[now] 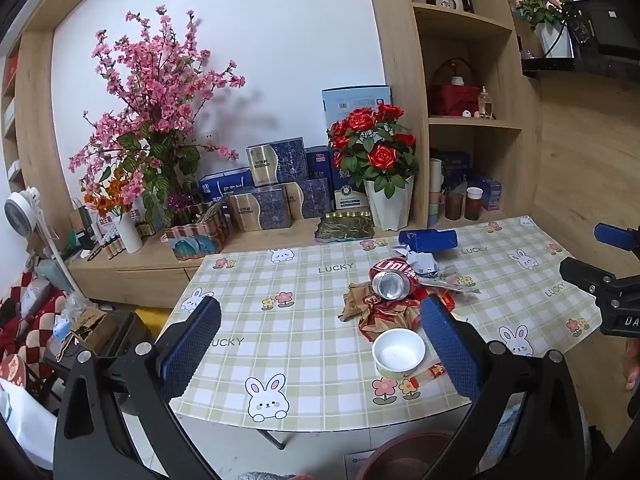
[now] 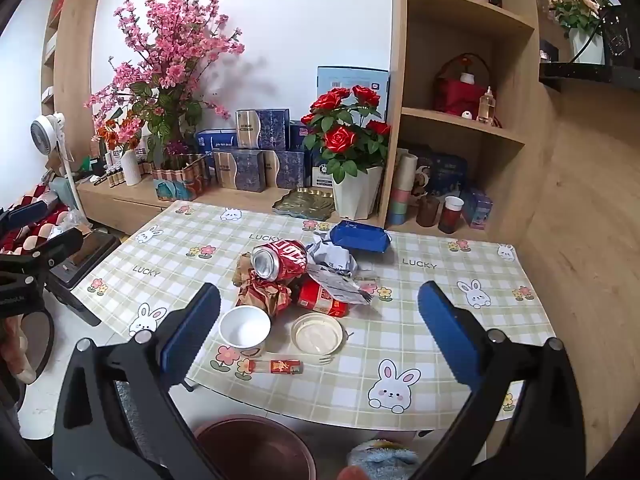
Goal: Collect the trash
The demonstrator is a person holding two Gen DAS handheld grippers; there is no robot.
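Both grippers hang over the near edge of the table (image 2: 460,248), tilted downward; the left gripper (image 1: 320,344) stands spread to its widest, nothing between its blue pads, and the right gripper (image 2: 320,332) likewise gapes empty; neither touches anything; the trash lies mid-table in a heap: a red can (image 2: 280,265) on its side atop crumpled wrappers (image 2: 264,296), a white paper cup (image 2: 244,330) and a clear lid (image 2: 317,334) just in front, a blue carton (image 2: 360,236) behind
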